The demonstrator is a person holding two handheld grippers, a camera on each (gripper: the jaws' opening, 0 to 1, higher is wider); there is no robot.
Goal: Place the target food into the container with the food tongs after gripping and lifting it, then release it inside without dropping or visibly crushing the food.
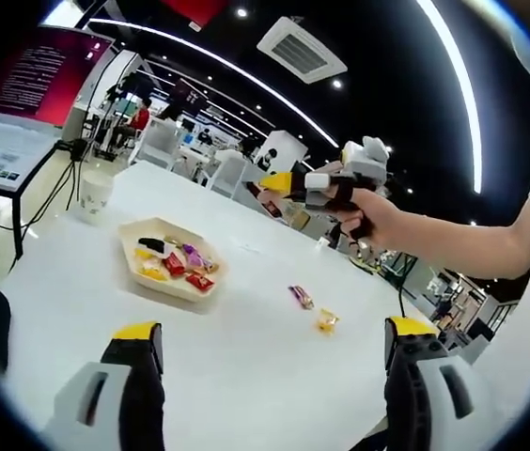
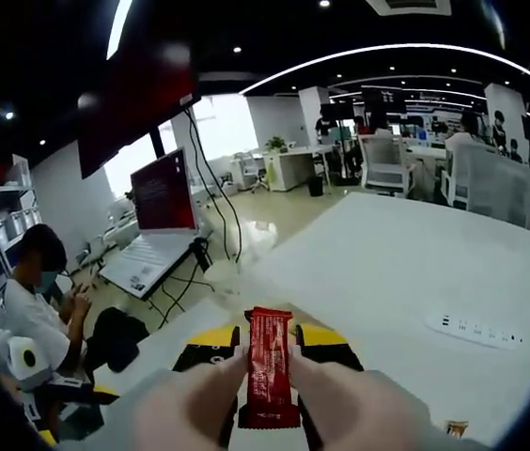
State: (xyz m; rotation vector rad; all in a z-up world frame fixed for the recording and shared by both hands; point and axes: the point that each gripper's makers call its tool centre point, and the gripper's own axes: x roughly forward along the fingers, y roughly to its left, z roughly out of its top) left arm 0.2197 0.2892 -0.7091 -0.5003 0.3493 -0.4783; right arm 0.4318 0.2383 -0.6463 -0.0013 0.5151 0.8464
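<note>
Aloft, red wrapper (image 2: 270,376) between jaws, lettering unreadable

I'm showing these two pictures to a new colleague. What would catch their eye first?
Probably the red snack packet, clamped upright between the right gripper and held up over the white table in the right gripper view. Next, in the left gripper view, the cream tray of bright wrapped sweets sits mid-table, with two loose sweets lying beside it. The left gripper stands wide open near the bottom of that view.
</note>
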